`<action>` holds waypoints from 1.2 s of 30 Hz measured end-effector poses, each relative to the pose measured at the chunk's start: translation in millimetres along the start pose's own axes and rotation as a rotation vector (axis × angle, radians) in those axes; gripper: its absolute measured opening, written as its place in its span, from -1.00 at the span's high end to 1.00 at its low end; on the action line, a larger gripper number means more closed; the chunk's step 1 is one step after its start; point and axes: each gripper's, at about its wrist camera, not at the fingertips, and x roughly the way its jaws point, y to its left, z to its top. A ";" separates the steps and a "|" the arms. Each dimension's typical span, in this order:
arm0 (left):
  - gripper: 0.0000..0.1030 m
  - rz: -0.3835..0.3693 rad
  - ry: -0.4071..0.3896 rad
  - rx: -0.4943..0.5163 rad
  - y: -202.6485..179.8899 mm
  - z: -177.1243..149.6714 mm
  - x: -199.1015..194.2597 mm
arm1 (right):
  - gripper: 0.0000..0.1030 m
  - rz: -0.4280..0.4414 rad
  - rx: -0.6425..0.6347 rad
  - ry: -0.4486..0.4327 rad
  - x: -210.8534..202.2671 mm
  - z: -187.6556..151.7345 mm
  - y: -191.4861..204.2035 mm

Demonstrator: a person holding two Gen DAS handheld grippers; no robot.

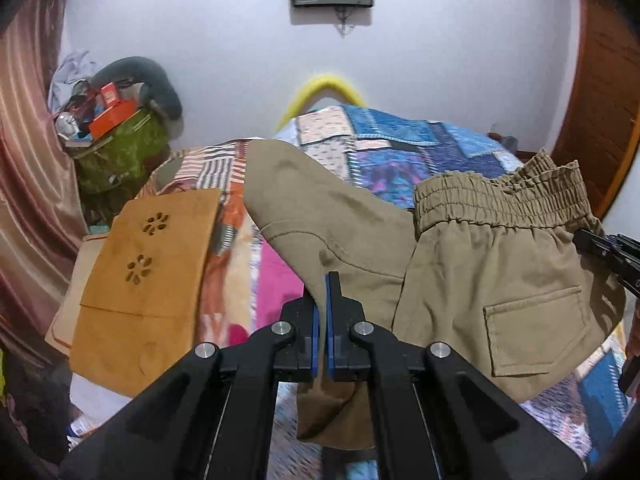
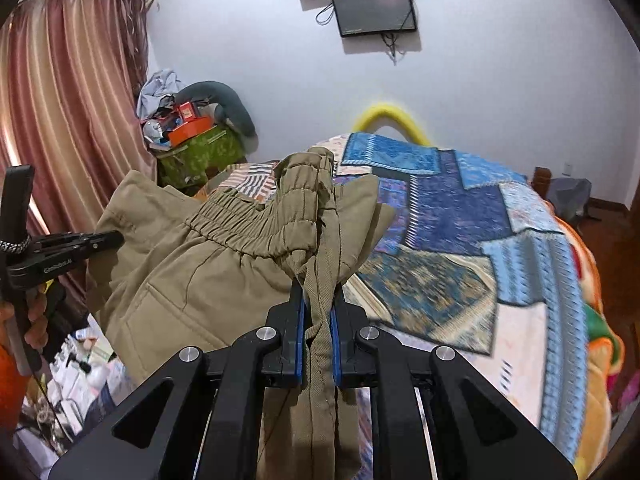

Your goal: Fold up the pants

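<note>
**A:** ok so what are the fingers doing right now?

**B:** Left gripper [image 1: 322, 280] is pinched tight on a thin fold of the khaki pants [image 1: 472, 264], blue pads basically together with cloth between. Right gripper [image 2: 318, 300] is clamped on a thicker bunched strip of the same pants, right by the elastic waistband [image 2: 256, 228].

**A:** and the pants themselves?

**B:** Hanging between the two grippers, lifted above the patchwork quilt [image 2: 460, 240] on the bed. Back pocket [image 1: 536, 328] faces the left camera, waistband edge on top, loose cloth drooping under the left jaws.

**A:** room to move?

**B:** Quilt past the pants is open. Left side is tighter: a tan perforated cloth [image 1: 148, 280] lies near that bed edge, a piled green box [image 1: 120, 152] sits by the curtain [image 2: 68, 112]. Wall monitor [image 2: 374, 8] is well apart.
</note>
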 end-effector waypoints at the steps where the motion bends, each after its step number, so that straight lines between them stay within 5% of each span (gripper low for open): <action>1: 0.93 0.007 0.003 -0.001 6.6 2.7 9.4 | 0.83 0.002 -0.003 0.002 5.8 1.8 3.2; 7: 0.93 0.045 0.015 -0.035 41.9 7.2 66.8 | 0.83 0.018 0.007 0.034 70.1 13.1 20.0; 22: 0.83 0.036 0.276 -0.172 75.0 -39.9 221.3 | 0.82 -0.057 -0.050 0.216 179.3 -14.5 24.6; 32: 0.51 0.071 0.278 -0.207 91.9 -56.8 189.9 | 0.50 -0.123 -0.104 0.238 155.2 -19.8 24.4; 34: 0.50 0.082 0.266 -0.178 85.5 -53.1 172.3 | 0.15 -0.125 -0.091 0.215 138.6 -13.7 26.5; 36: 0.49 0.090 0.251 -0.160 80.0 -48.2 148.5 | 0.06 -0.118 -0.071 0.175 123.9 -7.5 28.9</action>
